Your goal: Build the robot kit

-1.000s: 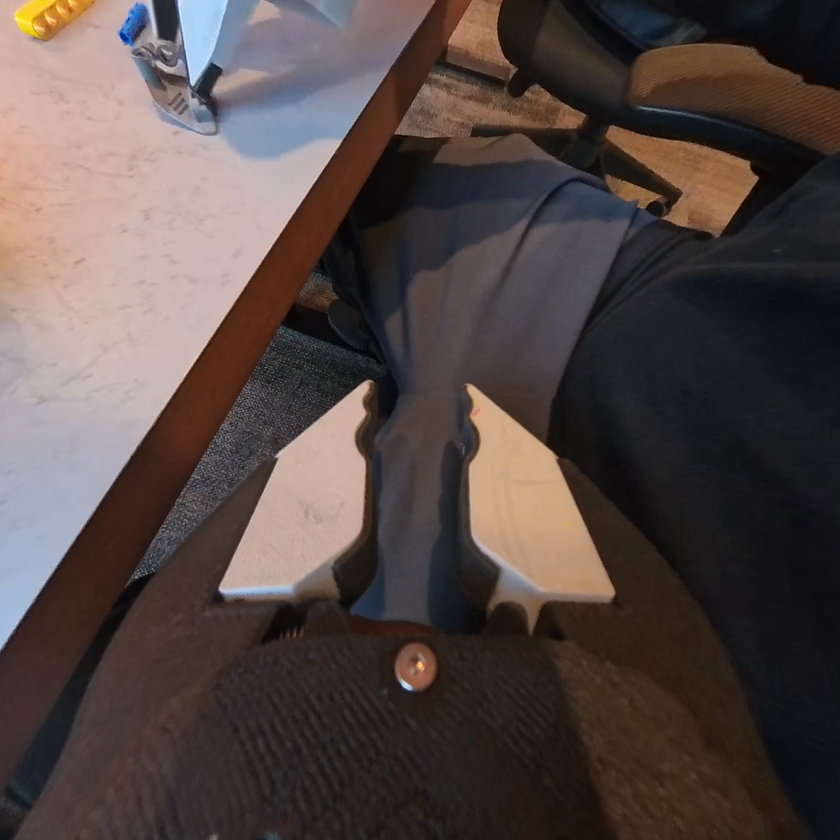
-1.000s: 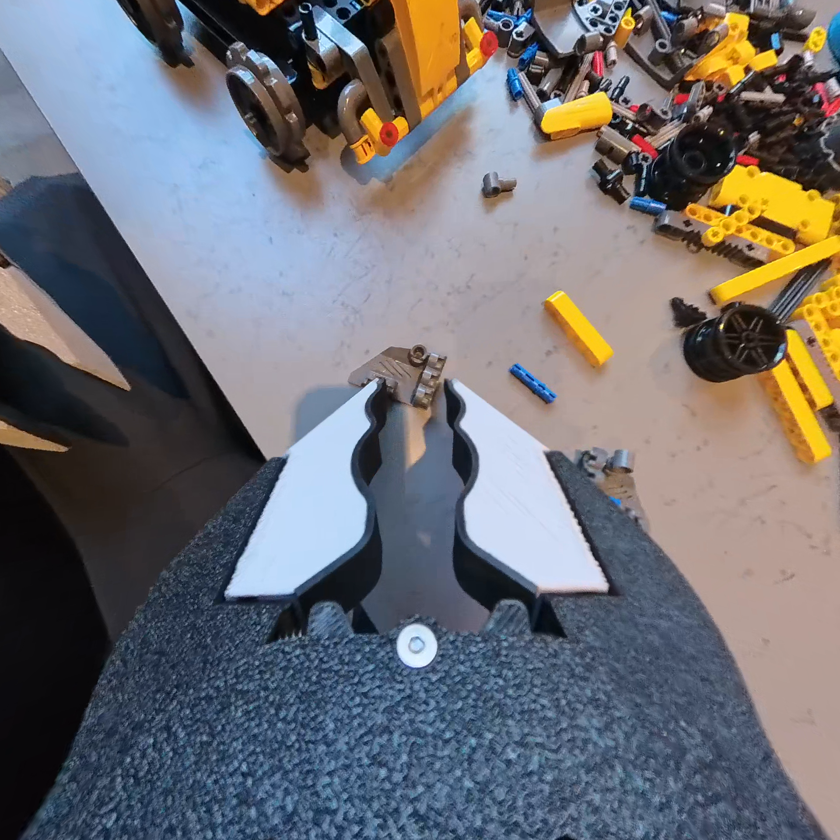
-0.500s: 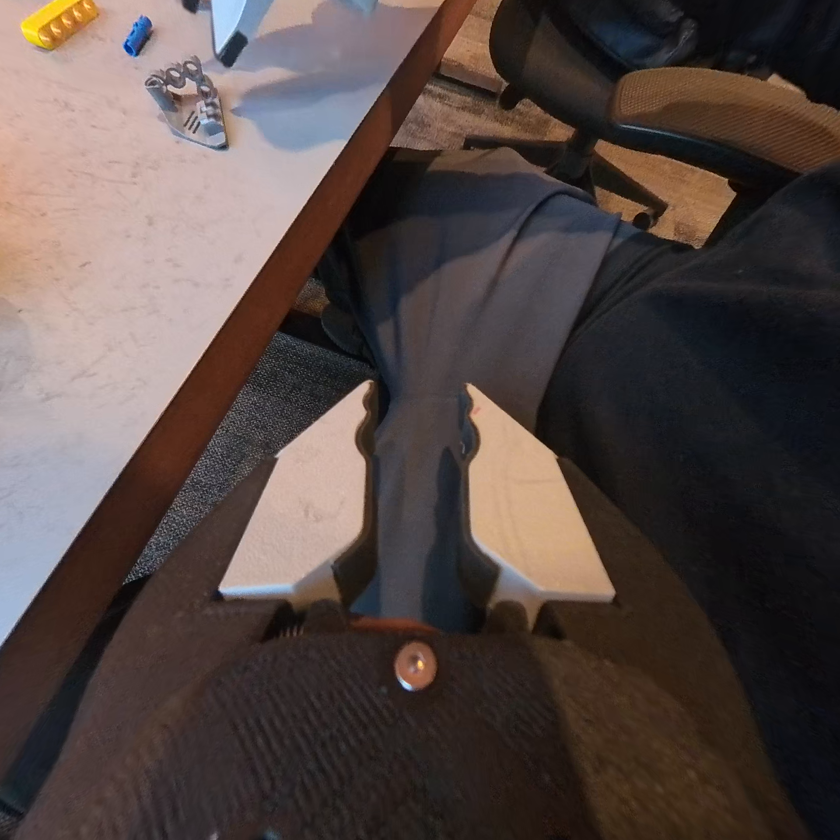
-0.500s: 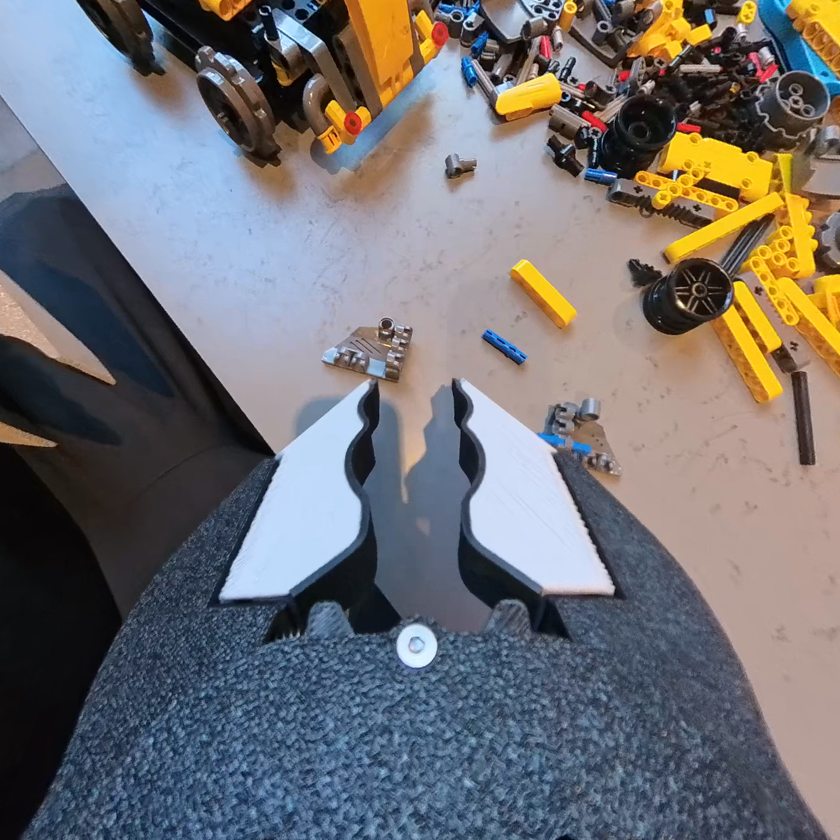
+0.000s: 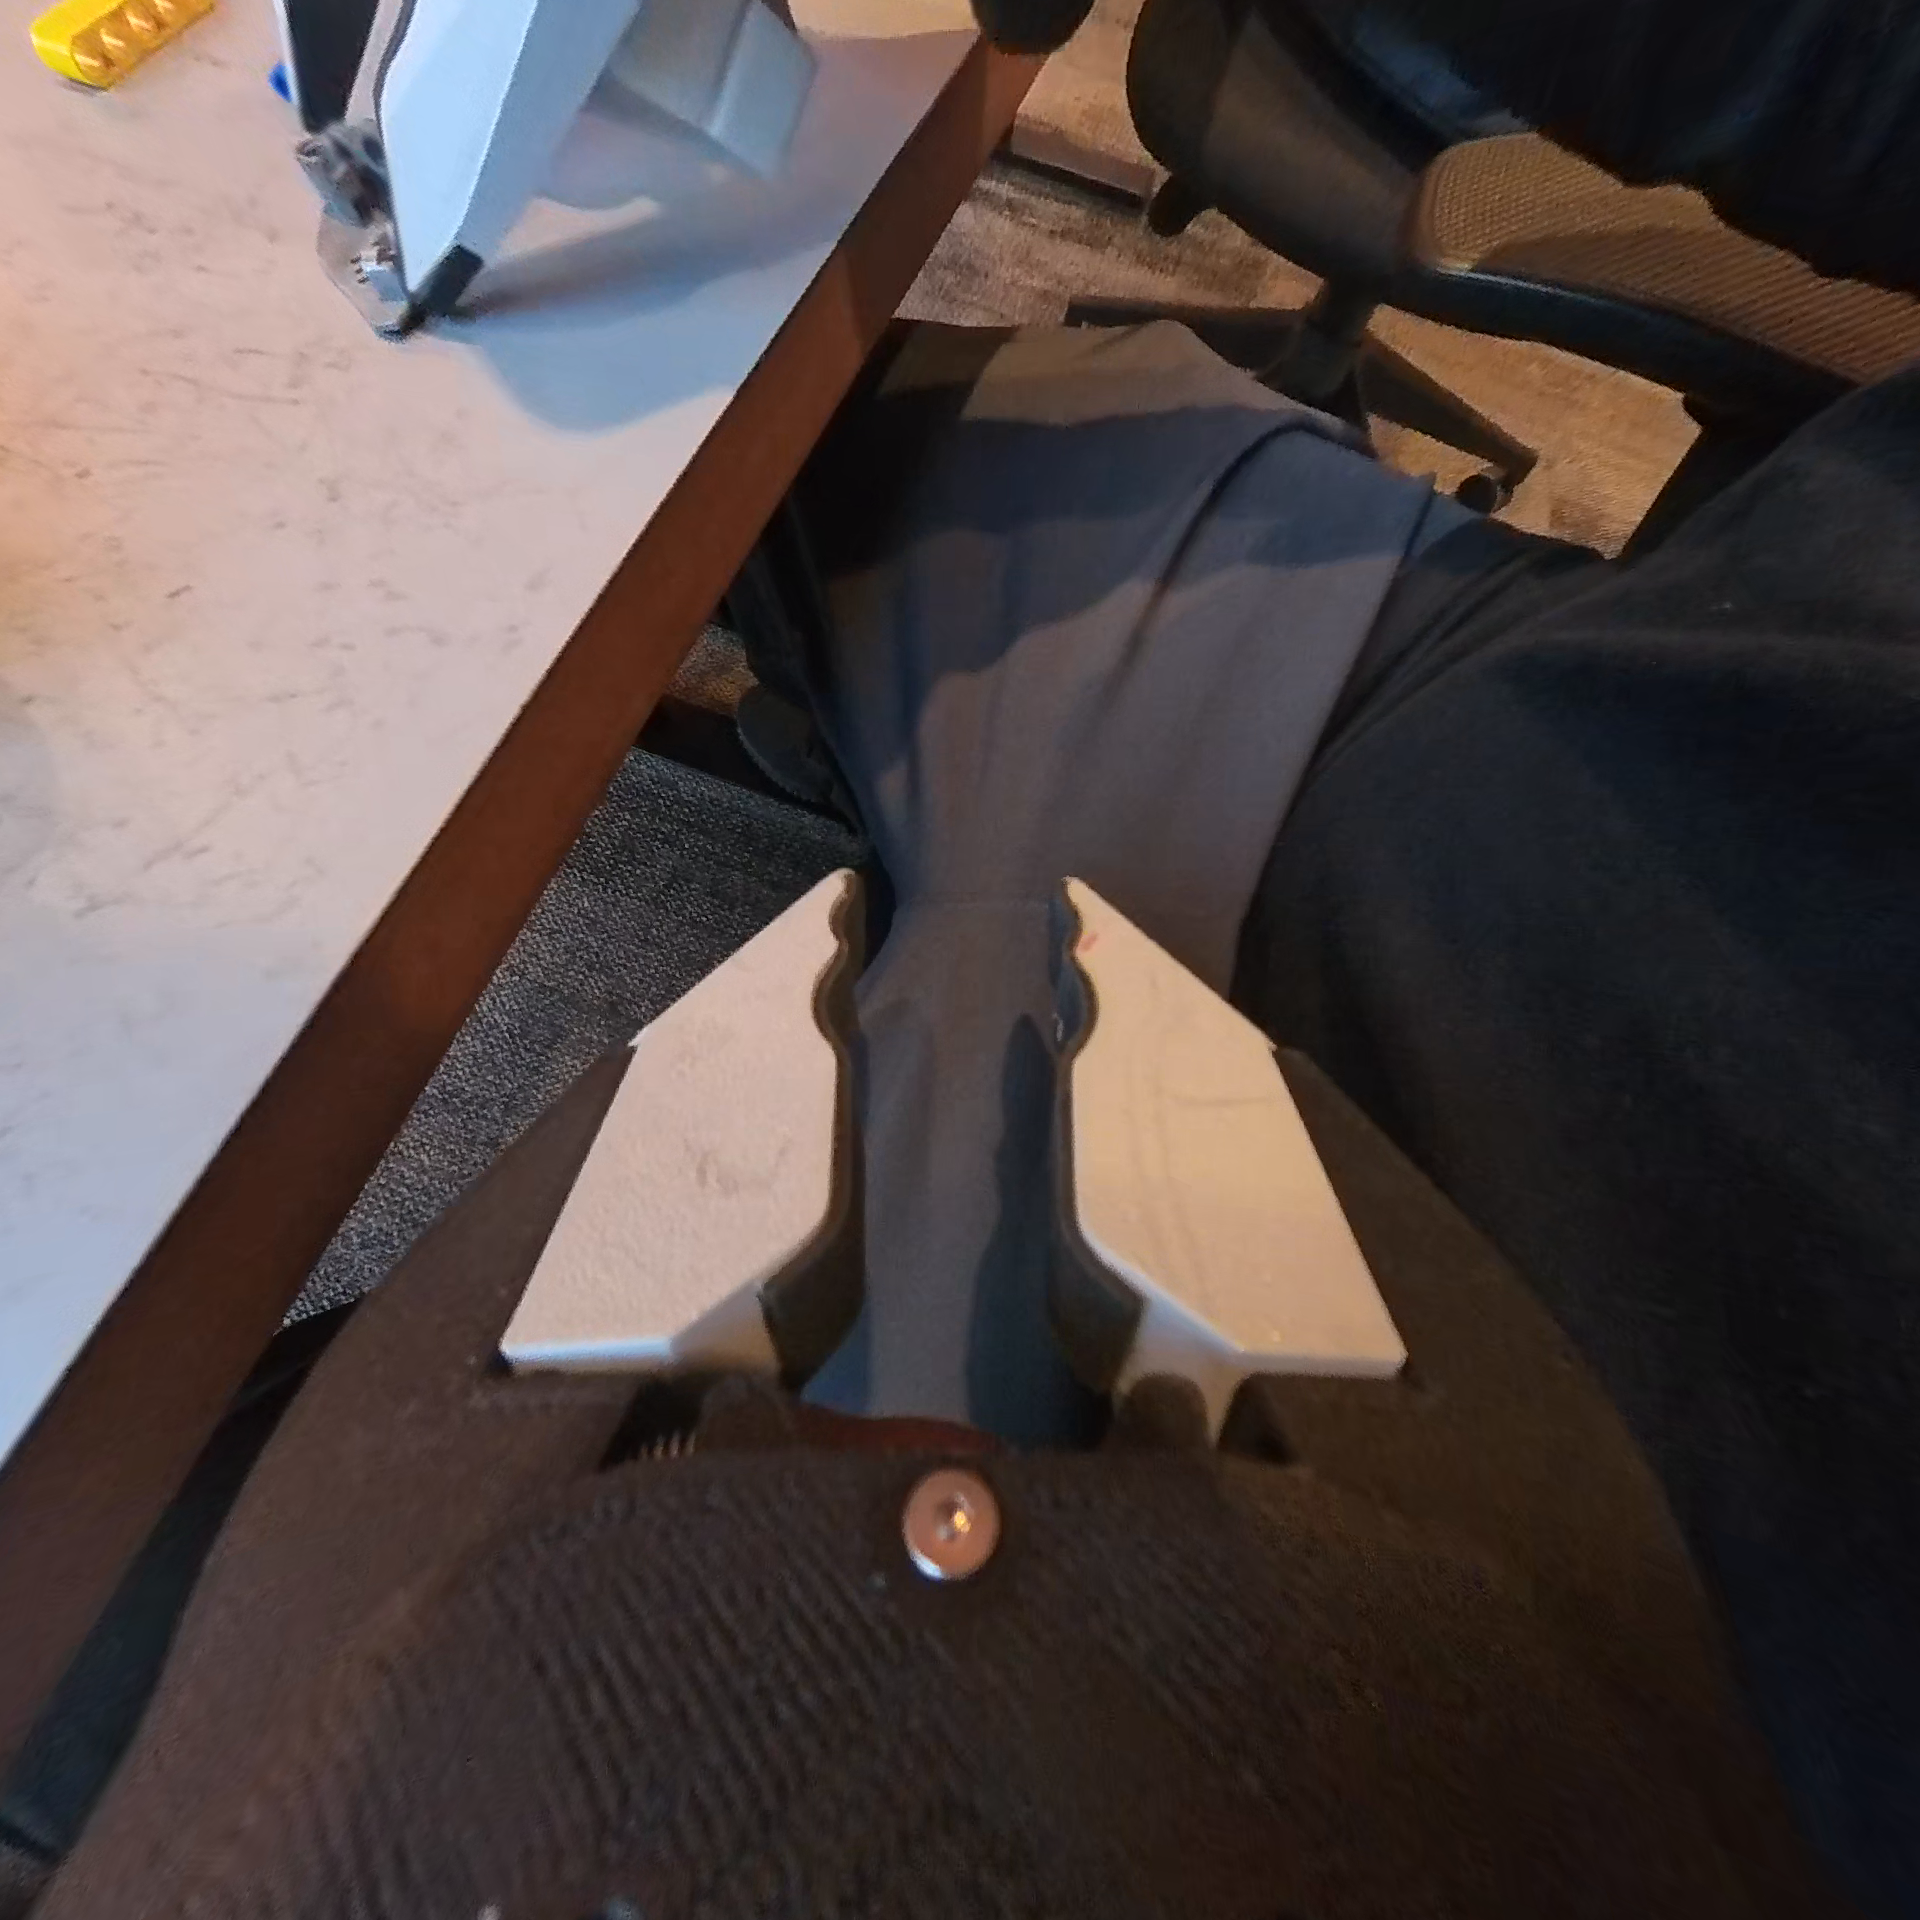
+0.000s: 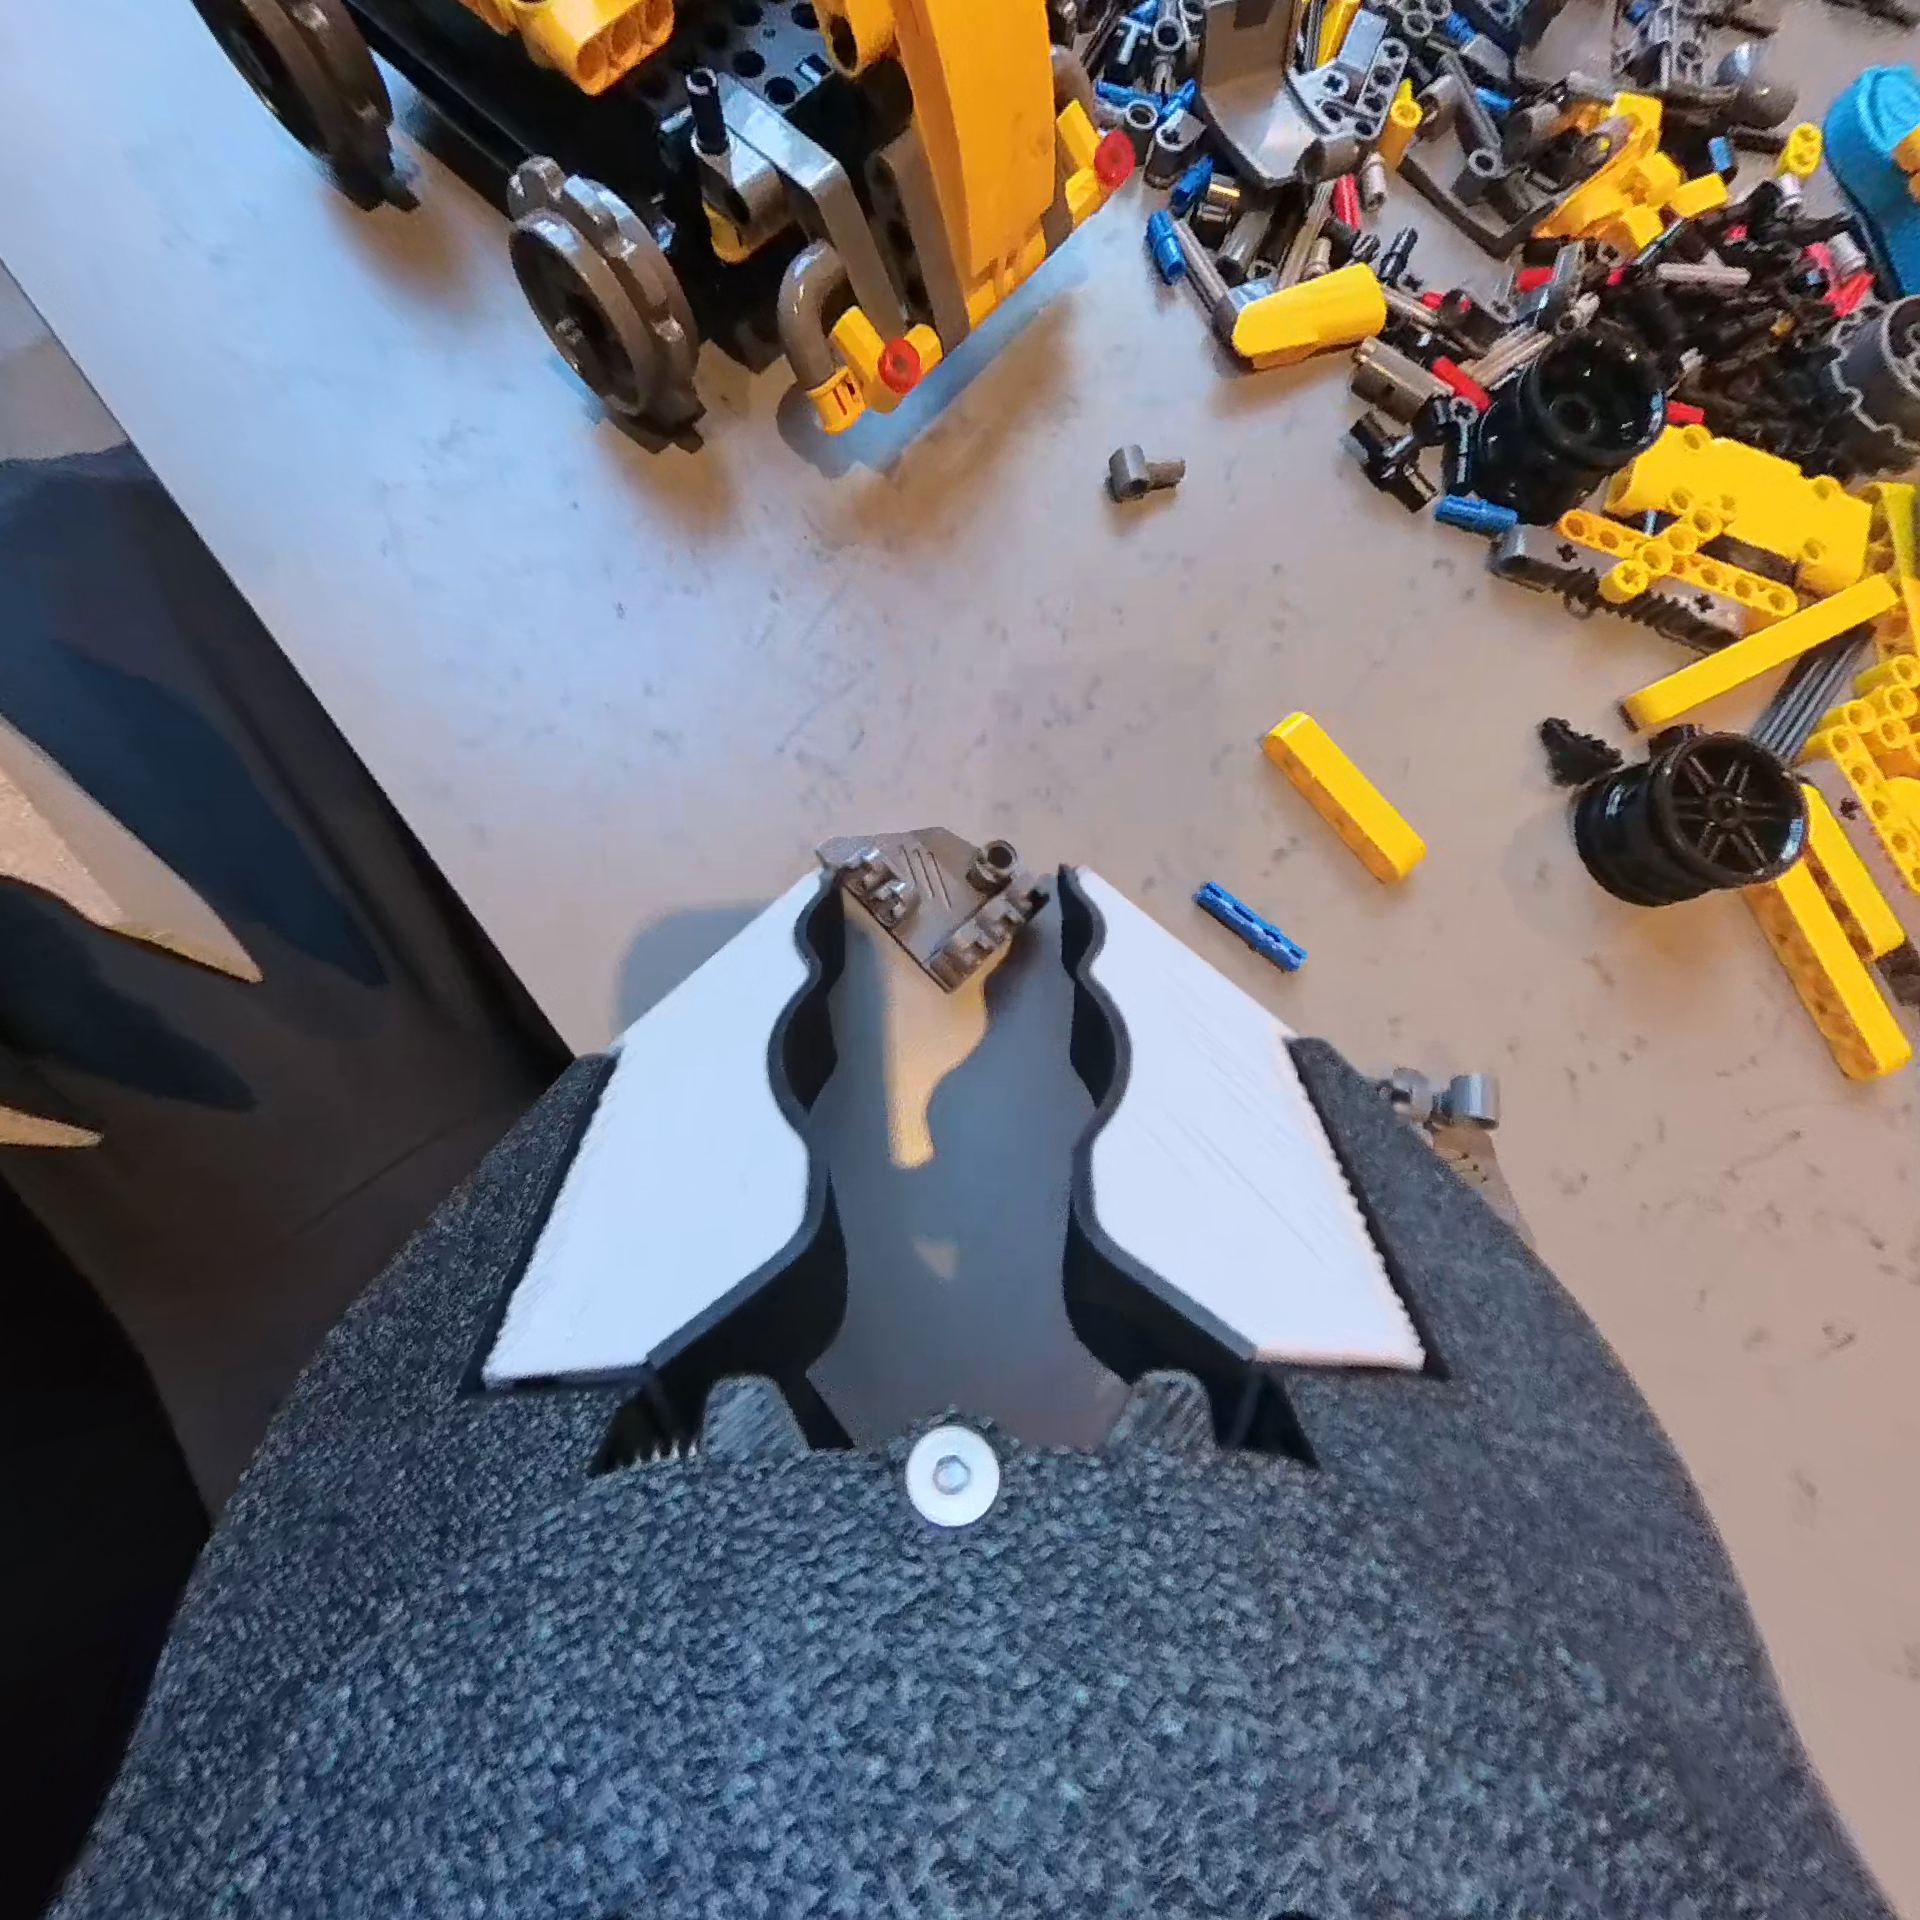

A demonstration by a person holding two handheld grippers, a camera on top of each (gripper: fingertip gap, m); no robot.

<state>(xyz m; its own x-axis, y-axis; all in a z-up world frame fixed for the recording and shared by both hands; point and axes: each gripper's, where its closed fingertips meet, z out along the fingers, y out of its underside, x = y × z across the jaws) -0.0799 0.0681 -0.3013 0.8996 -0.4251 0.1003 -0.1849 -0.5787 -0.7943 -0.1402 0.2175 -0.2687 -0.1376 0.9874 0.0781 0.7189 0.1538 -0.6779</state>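
No writing is legible; the right gripper (image 6: 940,894) straddles a grey panel piece (image 6: 935,899) with jaws apart, the left gripper (image 5: 956,894) gapes empty.

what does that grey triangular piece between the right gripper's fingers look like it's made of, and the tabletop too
Grey triangular piece: apparently moulded hard plastic, semi-matte, judging by its crisp studs and ribs. Tabletop: a smooth pale surface with faint marbled speckles, possibly laminate or stone-look; its brown edge looks like wood or wood veneer.
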